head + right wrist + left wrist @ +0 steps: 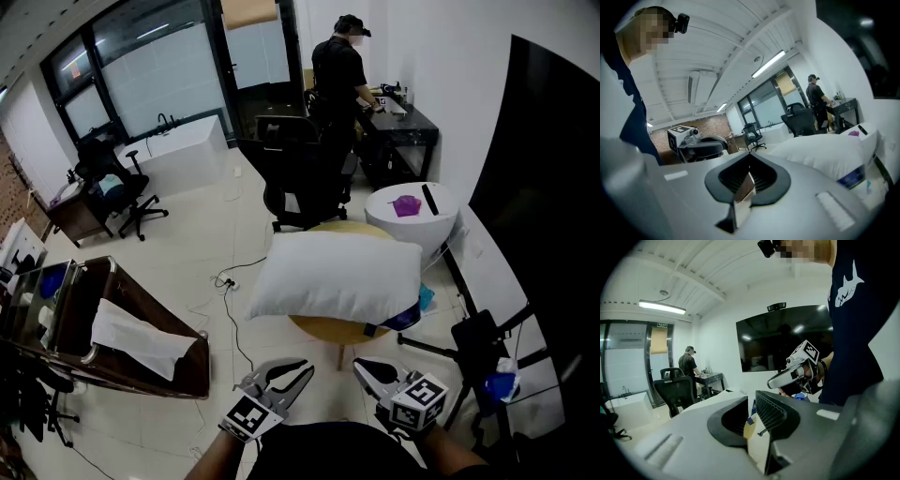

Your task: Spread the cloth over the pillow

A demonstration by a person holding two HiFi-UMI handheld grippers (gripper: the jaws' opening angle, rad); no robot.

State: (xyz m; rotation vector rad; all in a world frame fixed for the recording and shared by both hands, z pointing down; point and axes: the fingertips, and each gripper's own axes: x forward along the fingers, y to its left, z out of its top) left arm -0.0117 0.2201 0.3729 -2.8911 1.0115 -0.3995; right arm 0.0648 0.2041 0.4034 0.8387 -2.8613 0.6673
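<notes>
The white cloth [139,339] lies loosely folded on a brown cart [192,373] at the lower left of the head view, not yet touched by either tool. Its long axis runs along the cart, slanting from the far left down towards us. The pillow [333,277] it has to cover sits straight ahead on a small round wooden table [323,330], bare, with its long axis running left to right across our front and one corner hanging past the table edge.

Both tools hover low in front of us, well apart from cloth and pillow alike. We read the left gripper [298,372] as empty, its jaws parted by a narrow gap through which only the table shows. The right gripper [367,371] has its jaws pressed together on nothing.

So the cloth lies off to the left of both, and the left gripper is the nearer one. We judge the fetch has not begun. The coming move is a swing left and down to the cart, meeting the cloth across its near end, and the right jaws would need to part before they can take an edge.

Further out, a black office chair [295,173] stands behind the pillow, and a person in black [337,75] works at a desk by the far wall
</notes>
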